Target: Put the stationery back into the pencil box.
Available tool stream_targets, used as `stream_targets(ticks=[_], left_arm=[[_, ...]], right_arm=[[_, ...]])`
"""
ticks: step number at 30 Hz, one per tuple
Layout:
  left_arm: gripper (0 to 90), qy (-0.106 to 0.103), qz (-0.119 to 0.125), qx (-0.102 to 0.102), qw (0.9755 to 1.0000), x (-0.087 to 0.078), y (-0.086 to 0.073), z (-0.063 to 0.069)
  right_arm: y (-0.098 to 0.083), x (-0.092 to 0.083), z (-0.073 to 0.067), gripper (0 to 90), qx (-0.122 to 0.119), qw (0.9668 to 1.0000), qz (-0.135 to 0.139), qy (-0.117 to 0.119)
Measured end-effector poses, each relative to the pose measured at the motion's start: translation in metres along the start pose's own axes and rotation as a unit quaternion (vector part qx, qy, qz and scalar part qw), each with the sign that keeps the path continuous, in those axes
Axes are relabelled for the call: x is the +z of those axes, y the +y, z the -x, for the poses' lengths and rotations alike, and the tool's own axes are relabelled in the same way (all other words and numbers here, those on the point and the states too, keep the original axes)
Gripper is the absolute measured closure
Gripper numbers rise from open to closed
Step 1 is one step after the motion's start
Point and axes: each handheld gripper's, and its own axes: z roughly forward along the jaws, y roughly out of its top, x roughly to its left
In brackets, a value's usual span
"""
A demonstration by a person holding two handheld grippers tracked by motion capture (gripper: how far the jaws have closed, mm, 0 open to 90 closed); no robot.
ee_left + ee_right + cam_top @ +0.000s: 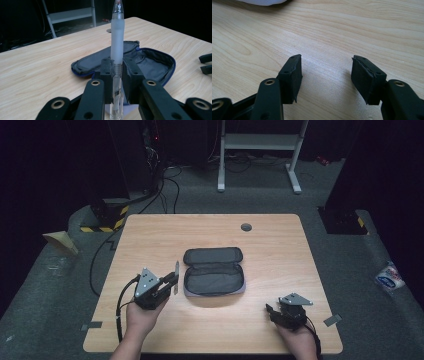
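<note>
An open dark pencil case with a grey lining lies unzipped in the middle of the wooden table. My left gripper hovers just left of the case, shut on a clear pen with a frosted grip. In the left gripper view the pen stands upright between the pads, its tip up, with the case behind it. My right gripper rests low at the front right of the table. Its jaws stand open over bare wood, nothing between them.
A round grommet hole sits near the table's far edge. Beyond the table stands a white metal frame with cables on the floor. A yellow-black striped block lies off the far left corner, and a packet lies on the floor at right.
</note>
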Motion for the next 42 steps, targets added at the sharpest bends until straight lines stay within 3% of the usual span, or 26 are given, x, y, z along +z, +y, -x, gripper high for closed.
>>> stream_targets(ticks=[9,18,26,31,36,42], left_arm=[[79.2,-0.011,0.001,0.005,0.9999,0.018,0.011,0.001],[79.2,-0.018,-0.013,0.017,0.9996,0.044,0.016,0.004],[79.2,-0.024,-0.02,0.017,0.9994,0.061,0.013,0.0],[79.2,-0.021,-0.043,0.024,0.9986,0.074,0.007,0.0],[79.2,-0.027,-0.052,0.025,0.998,0.084,0.002,0.005],[79.2,-0.033,-0.066,0.039,0.9965,0.095,-0.003,0.016]], right_arm=[[0.0,0.0,0.0,41.6,0.0,1.0,0.0,-0.001],[0.0,-0.001,0.0,41.6,-0.002,1.0,0.0,0.0],[0.0,-0.001,-0.001,41.6,-0.001,1.0,0.0,-0.001],[-0.001,-0.001,-0.001,41.7,0.001,1.0,-0.001,-0.001],[-0.001,-0.001,-0.001,41.7,0.001,1.0,-0.001,-0.001],[-0.001,-0.001,-0.001,41.9,-0.001,1.0,-0.001,-0.001]])
